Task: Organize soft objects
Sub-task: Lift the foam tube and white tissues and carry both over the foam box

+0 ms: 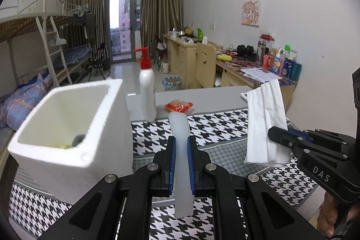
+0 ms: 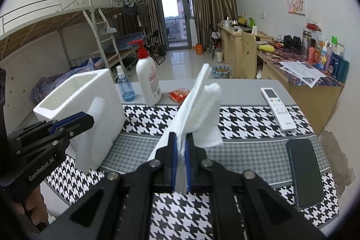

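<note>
My left gripper [image 1: 181, 145] is shut on a thin white foam sheet [image 1: 180, 127], held edge-on above the houndstooth tablecloth; it also shows in the right wrist view [image 2: 95, 132] beside the box. My right gripper [image 2: 181, 143] is shut on a folded white paper tissue [image 2: 198, 109], also seen at the right of the left wrist view [image 1: 265, 123]. A white foam box [image 1: 67, 125] stands open at the left, with small items at its bottom. The left gripper is just right of the box [image 2: 74, 91].
A white pump bottle [image 1: 147, 91] with a red top, a small blue bottle [image 2: 124, 87] and an orange packet [image 1: 179, 106] stand behind on the grey table. A white remote [image 2: 277, 108] and a dark phone [image 2: 306, 172] lie at the right.
</note>
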The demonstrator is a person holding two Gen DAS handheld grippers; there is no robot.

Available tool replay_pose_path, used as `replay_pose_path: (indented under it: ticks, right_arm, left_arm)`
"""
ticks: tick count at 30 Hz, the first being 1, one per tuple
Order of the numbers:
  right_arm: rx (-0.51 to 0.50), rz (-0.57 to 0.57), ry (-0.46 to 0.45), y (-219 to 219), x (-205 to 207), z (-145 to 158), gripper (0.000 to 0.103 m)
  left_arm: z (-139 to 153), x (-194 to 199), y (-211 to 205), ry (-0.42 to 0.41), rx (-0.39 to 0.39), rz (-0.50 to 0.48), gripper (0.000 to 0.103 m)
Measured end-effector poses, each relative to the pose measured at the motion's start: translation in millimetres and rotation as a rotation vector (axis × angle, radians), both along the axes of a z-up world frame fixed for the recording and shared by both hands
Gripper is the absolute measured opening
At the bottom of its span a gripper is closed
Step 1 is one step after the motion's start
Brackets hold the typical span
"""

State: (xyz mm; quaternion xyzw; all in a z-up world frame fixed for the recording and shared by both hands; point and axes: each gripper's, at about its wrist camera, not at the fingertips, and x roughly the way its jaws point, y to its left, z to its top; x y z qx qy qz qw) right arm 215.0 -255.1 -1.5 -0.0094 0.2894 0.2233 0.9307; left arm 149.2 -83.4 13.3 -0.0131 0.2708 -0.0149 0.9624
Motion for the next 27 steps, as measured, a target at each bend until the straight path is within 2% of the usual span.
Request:
replay_pose_path:
  ticks: [12, 27]
  right_arm:
    - [0.02, -0.001, -0.061, 13.3, -8.0, 19.4, 0.01]
    - [0.053, 0.035, -0.128, 32.3, -15.7, 41.7, 0.01]
  left_arm:
    - [24.8, -7.5, 13.9, -0.091, 0.024, -0.017, 0.011]
    - [46.1, -17.3, 33.9, -0.159, -0.003, -0.028, 0.011]
